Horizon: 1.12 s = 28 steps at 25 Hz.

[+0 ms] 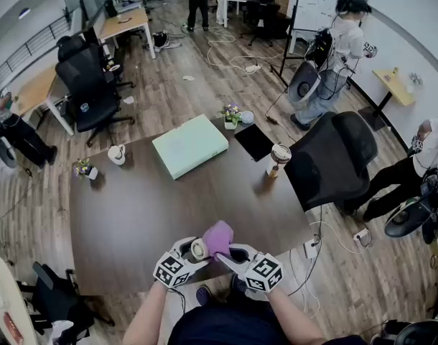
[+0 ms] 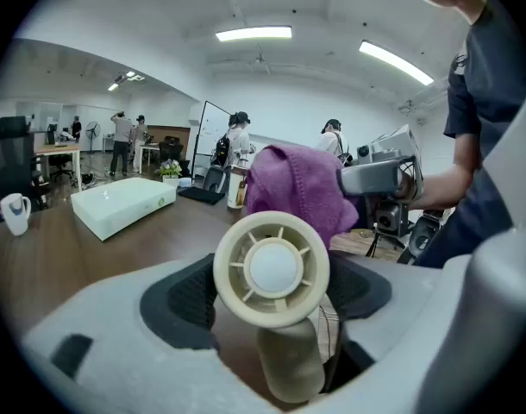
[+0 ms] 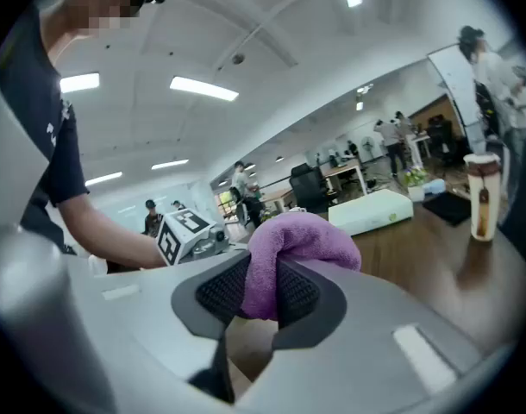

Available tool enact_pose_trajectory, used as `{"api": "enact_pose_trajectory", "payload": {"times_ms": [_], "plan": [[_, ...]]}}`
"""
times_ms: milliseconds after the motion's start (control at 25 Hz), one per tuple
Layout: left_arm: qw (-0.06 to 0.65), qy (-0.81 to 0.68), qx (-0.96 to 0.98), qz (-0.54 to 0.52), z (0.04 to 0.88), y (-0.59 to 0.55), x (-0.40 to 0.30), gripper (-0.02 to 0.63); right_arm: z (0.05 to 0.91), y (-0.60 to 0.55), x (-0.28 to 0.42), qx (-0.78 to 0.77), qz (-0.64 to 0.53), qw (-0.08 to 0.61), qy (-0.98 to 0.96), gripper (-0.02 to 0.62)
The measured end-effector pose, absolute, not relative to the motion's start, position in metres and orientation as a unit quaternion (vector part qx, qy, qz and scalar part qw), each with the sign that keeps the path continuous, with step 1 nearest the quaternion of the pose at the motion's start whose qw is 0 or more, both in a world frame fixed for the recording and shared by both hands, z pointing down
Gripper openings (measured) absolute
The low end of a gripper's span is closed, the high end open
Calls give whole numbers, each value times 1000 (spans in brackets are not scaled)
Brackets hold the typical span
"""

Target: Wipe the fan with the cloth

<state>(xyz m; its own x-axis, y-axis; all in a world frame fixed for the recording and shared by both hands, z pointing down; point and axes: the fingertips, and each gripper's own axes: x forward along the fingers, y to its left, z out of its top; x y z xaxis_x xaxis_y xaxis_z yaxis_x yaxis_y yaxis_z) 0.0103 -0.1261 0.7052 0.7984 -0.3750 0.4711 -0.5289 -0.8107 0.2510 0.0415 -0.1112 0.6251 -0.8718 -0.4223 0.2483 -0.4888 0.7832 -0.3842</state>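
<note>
A small cream hand-held fan (image 2: pixel 272 268) with a round grille and a short handle is clamped between the pads of my left gripper (image 2: pixel 272 296), its face turned toward the camera. In the head view the fan (image 1: pixel 199 249) is held above the near table edge in my left gripper (image 1: pixel 192 250). A purple cloth (image 3: pixel 297 247) is pinched between the pads of my right gripper (image 3: pixel 261 293) and bulges out above them. In the head view the cloth (image 1: pixel 218 237) rests against the fan's right side, held by my right gripper (image 1: pixel 230 254). From the left gripper view the cloth (image 2: pixel 296 190) rises just behind the fan.
The dark brown table (image 1: pixel 133 214) carries a pale green box (image 1: pixel 189 145), a black pad (image 1: pixel 254 141), a coffee cup (image 1: pixel 278 159), a white mug (image 1: pixel 116 154) and small potted flowers (image 1: pixel 231 115). A black office chair (image 1: pixel 332 160) stands at the table's right. People stand farther off.
</note>
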Motion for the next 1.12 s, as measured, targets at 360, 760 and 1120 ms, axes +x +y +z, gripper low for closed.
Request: {"api": "enact_pose_trajectory", "payload": {"times_ms": [360, 760, 1120], "plan": [[140, -215, 954, 158, 641, -112, 24, 377, 558, -122, 13, 198, 157, 94, -963, 81], [149, -196, 967, 64, 595, -100, 25, 377, 547, -156, 18, 221, 212, 44, -951, 81], [212, -236, 943, -97, 553, -116, 4, 377, 545, -153, 19, 203, 273, -13, -940, 80]]}}
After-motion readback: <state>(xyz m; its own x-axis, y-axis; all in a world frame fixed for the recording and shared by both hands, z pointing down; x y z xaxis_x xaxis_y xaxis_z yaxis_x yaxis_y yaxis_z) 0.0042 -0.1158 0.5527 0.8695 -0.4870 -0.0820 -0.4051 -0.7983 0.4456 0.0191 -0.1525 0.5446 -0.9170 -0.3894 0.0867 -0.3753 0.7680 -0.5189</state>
